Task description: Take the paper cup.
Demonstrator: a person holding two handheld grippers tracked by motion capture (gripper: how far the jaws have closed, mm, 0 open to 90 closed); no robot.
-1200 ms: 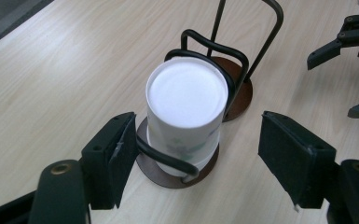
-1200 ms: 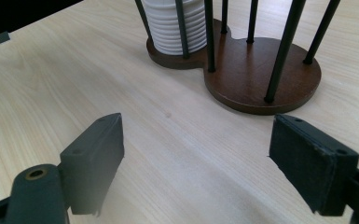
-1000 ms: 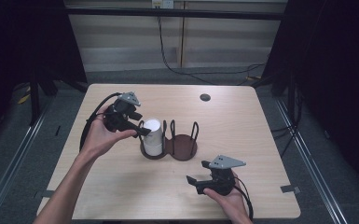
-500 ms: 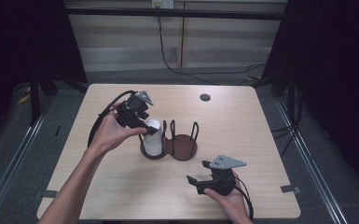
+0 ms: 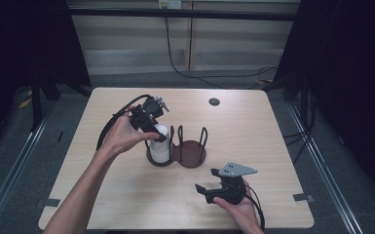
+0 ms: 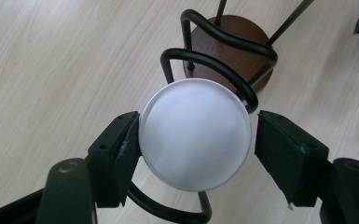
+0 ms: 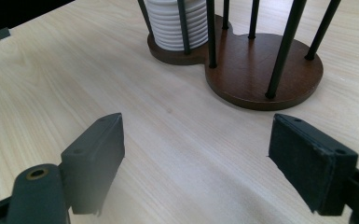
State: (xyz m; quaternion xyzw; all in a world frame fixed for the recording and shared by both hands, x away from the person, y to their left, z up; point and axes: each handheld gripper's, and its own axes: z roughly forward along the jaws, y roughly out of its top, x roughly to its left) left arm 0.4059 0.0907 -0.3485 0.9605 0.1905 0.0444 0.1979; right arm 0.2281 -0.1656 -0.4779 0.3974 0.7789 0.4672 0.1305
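Left gripper (image 5: 152,127) moved over holder (image 5: 195,155); jaws astride white stack (image 6: 195,133), ungripped; right gripper (image 5: 213,187) open

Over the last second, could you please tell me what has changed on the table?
The left hand-held gripper moved rightward over the white stack in the holder; its jaws now flank the top disc, the left pad touching, the right apart. The right hand-held gripper stayed put, open.

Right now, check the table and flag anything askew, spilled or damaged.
Nothing stands out. The white stack sits upright in one ring of the wooden holder, the other ring bare. The left gripper brackets the stack's top; the right gripper rests open. A small dark disc lies apart.
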